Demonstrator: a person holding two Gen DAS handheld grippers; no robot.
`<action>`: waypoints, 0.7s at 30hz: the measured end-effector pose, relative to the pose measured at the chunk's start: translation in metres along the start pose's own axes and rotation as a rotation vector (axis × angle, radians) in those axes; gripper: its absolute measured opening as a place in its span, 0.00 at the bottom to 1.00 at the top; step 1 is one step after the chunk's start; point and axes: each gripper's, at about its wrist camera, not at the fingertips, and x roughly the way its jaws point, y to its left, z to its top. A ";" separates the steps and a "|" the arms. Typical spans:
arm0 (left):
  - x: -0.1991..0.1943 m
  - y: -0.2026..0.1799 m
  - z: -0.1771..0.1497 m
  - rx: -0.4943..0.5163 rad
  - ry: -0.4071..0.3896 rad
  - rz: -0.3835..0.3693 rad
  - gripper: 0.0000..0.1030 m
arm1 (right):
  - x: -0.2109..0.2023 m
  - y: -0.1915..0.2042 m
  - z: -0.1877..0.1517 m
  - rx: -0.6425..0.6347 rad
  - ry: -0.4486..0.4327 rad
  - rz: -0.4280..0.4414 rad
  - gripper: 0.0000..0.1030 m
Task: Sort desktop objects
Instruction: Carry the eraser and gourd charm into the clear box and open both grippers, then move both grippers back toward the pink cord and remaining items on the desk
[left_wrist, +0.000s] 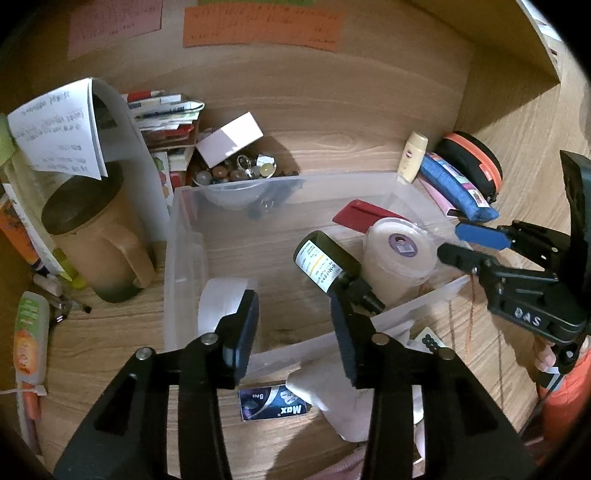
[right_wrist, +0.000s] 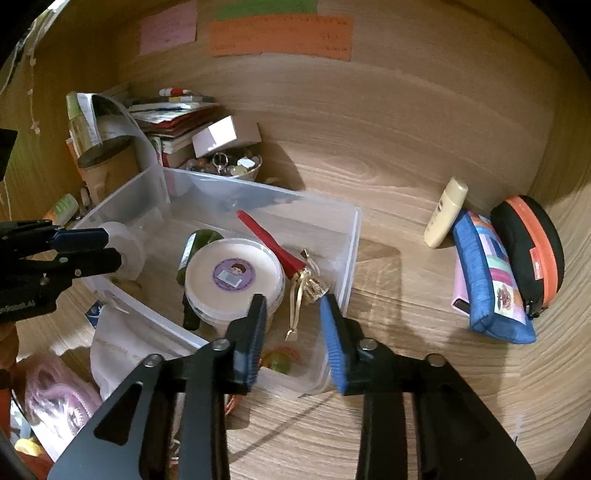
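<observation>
A clear plastic bin (left_wrist: 184, 229) (right_wrist: 351, 251) sits on the wooden desk. In it lie a dark green bottle (left_wrist: 327, 264) (right_wrist: 192, 247), a round white tub (left_wrist: 397, 254) (right_wrist: 232, 280), a red item with gold ribbon (left_wrist: 365, 214) (right_wrist: 269, 240) and a white roll (left_wrist: 218, 302) (right_wrist: 125, 247). My left gripper (left_wrist: 295, 310) is open over the bin's near side, beside the bottle's cap. My right gripper (right_wrist: 293, 306) is open over the bin's near right corner; it also shows in the left wrist view (left_wrist: 458, 240).
A tan mug (left_wrist: 96, 236), papers and a bowl of beads (left_wrist: 236, 173) stand behind the bin. A cream tube (right_wrist: 445, 212), blue pouch (right_wrist: 487, 280) and black-orange case (right_wrist: 532, 251) lie at right. A white bag (left_wrist: 332, 402) and a "Max" packet (left_wrist: 273, 402) lie in front.
</observation>
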 end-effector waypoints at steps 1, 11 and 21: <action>-0.001 0.000 0.000 -0.002 -0.004 0.006 0.39 | -0.002 0.001 0.000 -0.001 -0.008 -0.010 0.54; -0.032 -0.001 -0.006 -0.001 -0.073 0.057 0.64 | -0.030 0.013 -0.002 -0.034 -0.081 -0.062 0.69; -0.062 0.004 -0.028 0.002 -0.098 0.111 0.87 | -0.068 0.031 -0.019 -0.037 -0.129 -0.013 0.78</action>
